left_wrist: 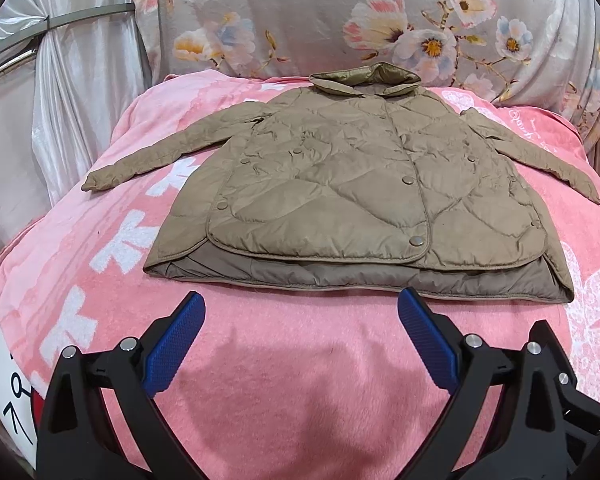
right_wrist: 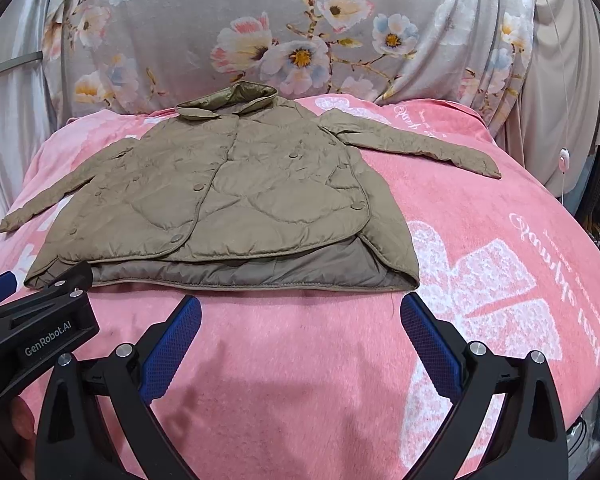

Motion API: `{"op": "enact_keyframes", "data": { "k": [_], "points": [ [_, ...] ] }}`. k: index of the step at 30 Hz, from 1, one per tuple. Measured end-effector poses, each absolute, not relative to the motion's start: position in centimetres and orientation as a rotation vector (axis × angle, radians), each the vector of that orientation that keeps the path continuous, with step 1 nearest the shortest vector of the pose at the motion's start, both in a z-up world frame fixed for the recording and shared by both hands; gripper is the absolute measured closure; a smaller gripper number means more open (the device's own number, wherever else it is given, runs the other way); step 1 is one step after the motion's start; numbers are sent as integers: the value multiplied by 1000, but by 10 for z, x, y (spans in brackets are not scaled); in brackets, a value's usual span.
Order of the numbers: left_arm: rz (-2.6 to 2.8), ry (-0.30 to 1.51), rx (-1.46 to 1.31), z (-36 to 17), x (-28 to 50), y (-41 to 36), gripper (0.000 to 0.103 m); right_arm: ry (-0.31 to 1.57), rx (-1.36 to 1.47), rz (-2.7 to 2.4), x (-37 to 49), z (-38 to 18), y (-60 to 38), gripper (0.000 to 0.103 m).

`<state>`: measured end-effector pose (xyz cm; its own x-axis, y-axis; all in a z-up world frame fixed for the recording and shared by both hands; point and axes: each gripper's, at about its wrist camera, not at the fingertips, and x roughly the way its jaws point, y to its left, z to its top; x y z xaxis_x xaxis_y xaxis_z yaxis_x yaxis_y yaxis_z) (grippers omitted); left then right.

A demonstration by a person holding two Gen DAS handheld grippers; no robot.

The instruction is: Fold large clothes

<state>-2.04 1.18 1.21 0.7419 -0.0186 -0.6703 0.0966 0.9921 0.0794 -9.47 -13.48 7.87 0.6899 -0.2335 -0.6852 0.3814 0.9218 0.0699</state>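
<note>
A tan quilted jacket (left_wrist: 340, 184) (right_wrist: 228, 196) lies flat and face up on the pink blanket, collar away from me, snaps closed, both sleeves spread out to the sides. Its hem is the nearest edge. My left gripper (left_wrist: 300, 316) hovers open just short of the hem, nothing between its blue pads. My right gripper (right_wrist: 300, 316) is likewise open and empty, a little before the hem's right part. The left gripper's black body (right_wrist: 40, 328) shows at the left edge of the right wrist view.
A pink blanket (left_wrist: 300, 380) with white prints covers the raised surface. Behind it stands a grey floral-covered backrest (left_wrist: 320, 20). Silvery curtains (left_wrist: 80, 100) hang at the left; beige hanging fabric (right_wrist: 560, 100) and a white cord switch (right_wrist: 564, 158) are at the right.
</note>
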Motion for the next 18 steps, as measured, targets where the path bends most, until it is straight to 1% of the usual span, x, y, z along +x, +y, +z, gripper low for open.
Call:
{"op": "enact_keyframes", "data": {
  "k": [18],
  "points": [
    [-62,733,106,13,-22,14,9,730,212,-347,-96,79,-133,5]
  ]
}}
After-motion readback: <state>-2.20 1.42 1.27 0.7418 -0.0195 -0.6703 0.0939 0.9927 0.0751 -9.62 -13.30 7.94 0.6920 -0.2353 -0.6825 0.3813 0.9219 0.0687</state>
